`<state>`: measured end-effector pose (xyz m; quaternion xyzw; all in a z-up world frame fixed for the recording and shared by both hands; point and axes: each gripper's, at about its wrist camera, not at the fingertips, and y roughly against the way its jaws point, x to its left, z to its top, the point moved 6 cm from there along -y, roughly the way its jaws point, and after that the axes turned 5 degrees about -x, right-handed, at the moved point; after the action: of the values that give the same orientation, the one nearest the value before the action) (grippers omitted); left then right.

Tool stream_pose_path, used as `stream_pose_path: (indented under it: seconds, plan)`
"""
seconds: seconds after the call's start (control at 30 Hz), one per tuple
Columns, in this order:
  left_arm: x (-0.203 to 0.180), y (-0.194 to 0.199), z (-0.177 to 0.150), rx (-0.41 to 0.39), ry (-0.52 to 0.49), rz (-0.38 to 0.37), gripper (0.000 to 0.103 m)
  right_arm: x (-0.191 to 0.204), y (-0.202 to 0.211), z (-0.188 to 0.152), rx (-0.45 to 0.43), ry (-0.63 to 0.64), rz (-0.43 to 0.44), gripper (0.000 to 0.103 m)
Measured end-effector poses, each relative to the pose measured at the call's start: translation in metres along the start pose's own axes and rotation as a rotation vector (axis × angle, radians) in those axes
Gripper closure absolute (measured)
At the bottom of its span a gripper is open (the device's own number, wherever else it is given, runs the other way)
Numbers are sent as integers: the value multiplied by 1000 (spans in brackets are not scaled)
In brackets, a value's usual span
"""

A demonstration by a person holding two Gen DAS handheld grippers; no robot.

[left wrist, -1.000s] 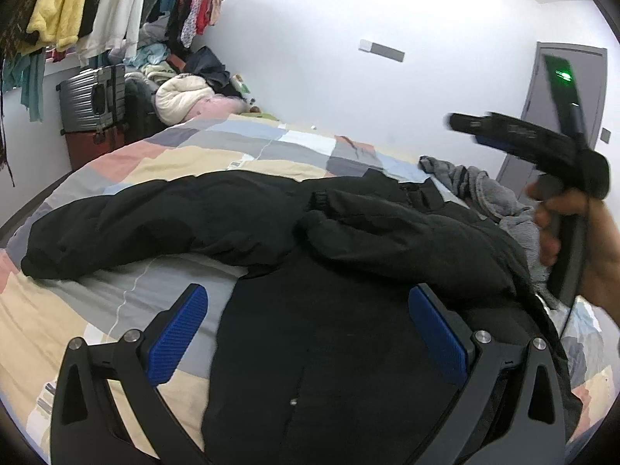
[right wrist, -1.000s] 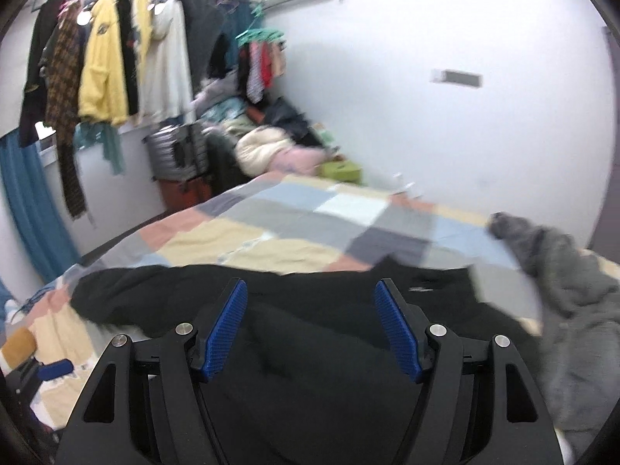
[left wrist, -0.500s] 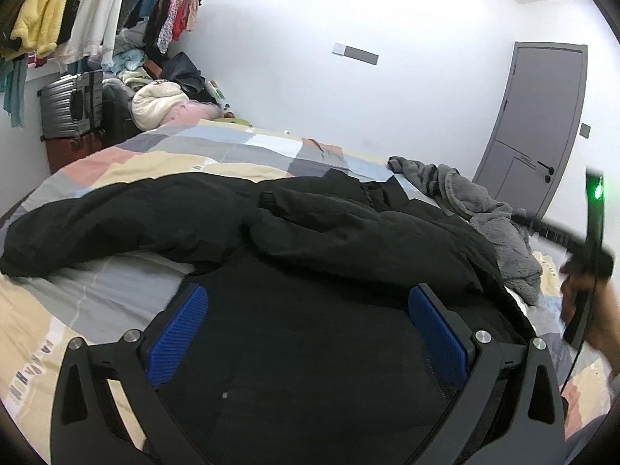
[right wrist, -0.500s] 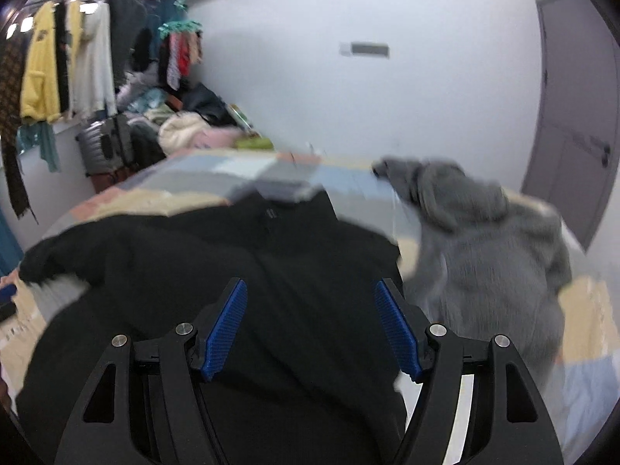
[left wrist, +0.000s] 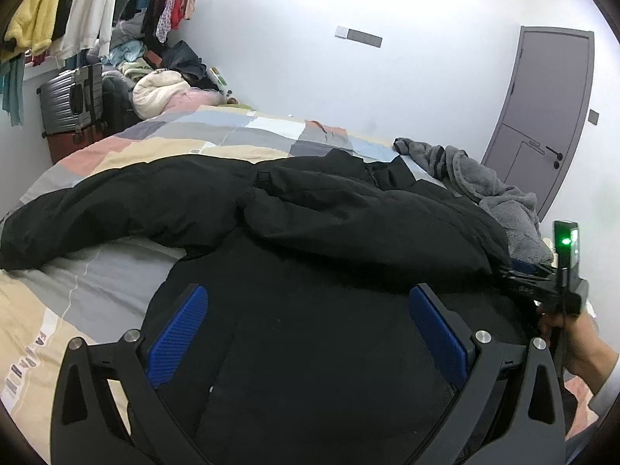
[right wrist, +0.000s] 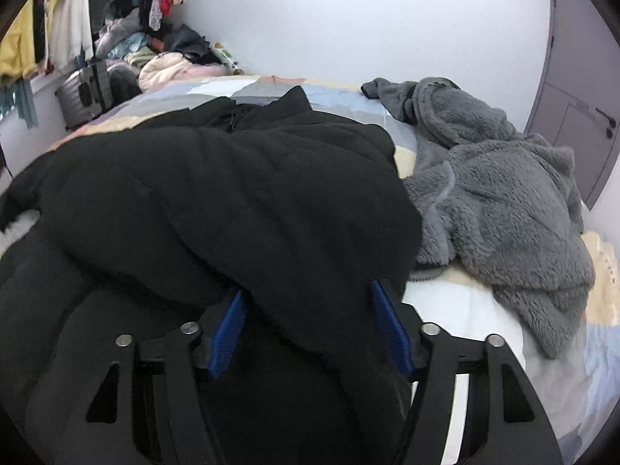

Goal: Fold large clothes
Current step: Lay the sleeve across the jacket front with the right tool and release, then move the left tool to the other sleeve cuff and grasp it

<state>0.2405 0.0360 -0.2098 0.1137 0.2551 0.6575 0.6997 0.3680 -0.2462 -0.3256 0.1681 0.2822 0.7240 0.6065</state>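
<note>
A large black jacket (left wrist: 310, 232) lies spread on the patchwork bed (left wrist: 193, 143), one sleeve stretched out to the left, the other folded across its body. My left gripper (left wrist: 306, 329) is open and hovers over the jacket's lower body, holding nothing. My right gripper (right wrist: 306, 321) is open, its jaws on either side of the jacket's right edge (right wrist: 310, 271), with cloth lying between the blue pads. In the left wrist view the right gripper (left wrist: 542, 286) sits at the jacket's right edge, a green light on it.
A grey fleece garment (right wrist: 503, 193) lies crumpled on the bed to the right of the jacket. A suitcase (left wrist: 71, 97), a heap of clothes (left wrist: 162, 85) and hanging clothes (left wrist: 58, 11) are at the far left. A grey door (left wrist: 542, 116) is at the right.
My right gripper came down from high above the bed to the jacket's right edge, and cloth now lies between its pads. My left gripper has stayed open over the jacket's body.
</note>
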Motion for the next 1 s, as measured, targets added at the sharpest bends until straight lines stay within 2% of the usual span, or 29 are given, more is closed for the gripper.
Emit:
stream_pose_path:
  seconds: [0.17, 0.23, 0.53, 0.67, 1.0]
  plan:
    - [0, -1, -1, -3, -3, 13, 0, 2, 2, 14, -65, 6, -19, 76]
    - [0, -2, -1, -2, 0, 13, 0, -1, 4, 21, -90, -11, -16, 79]
    - [-2, -3, -1, -3, -13, 23, 0, -24, 4, 26, -120, -94, -34, 81]
    - [-4, -2, 0, -5, -14, 15, 0, -31, -2, 20, -96, -98, -62, 81]
    - [-11, 18, 3, -29, -35, 10, 0, -39, 15, 9, -67, -190, -8, 79]
